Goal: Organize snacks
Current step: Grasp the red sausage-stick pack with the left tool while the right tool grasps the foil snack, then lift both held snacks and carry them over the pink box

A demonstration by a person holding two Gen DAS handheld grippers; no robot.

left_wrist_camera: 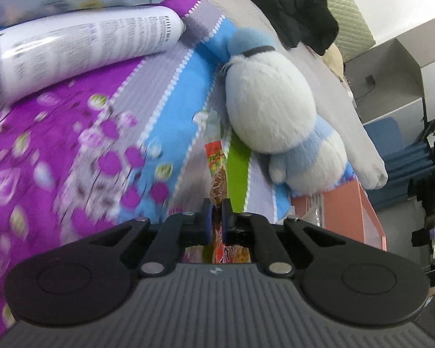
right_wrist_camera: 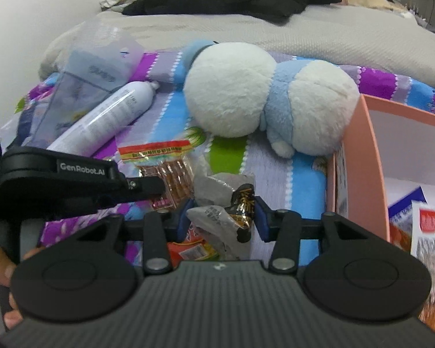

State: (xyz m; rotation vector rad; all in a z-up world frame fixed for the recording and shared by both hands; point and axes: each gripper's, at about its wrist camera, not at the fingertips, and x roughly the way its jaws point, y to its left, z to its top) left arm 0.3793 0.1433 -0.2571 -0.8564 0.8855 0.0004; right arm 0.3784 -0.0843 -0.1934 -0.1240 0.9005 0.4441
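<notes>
The plush toy (right_wrist_camera: 264,101) crowds the pink box (right_wrist_camera: 362,156)'s near wall; its top stands open.

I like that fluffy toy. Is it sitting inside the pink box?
No, the plush toy lies on the patterned blanket, beside the pink box.

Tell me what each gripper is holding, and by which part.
Left gripper: red-topped stick-snack packet, near its lower end. Right gripper: crumpled grey wrapper, across its middle.

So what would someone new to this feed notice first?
Probably the fluffy white-and-blue plush toy lying mid-bed on the purple, blue and grey patterned blanket, against the open pink cardboard box. Next, both grippers holding snacks: left gripper a clear red-topped packet, right gripper a crinkled grey wrapper.
</notes>
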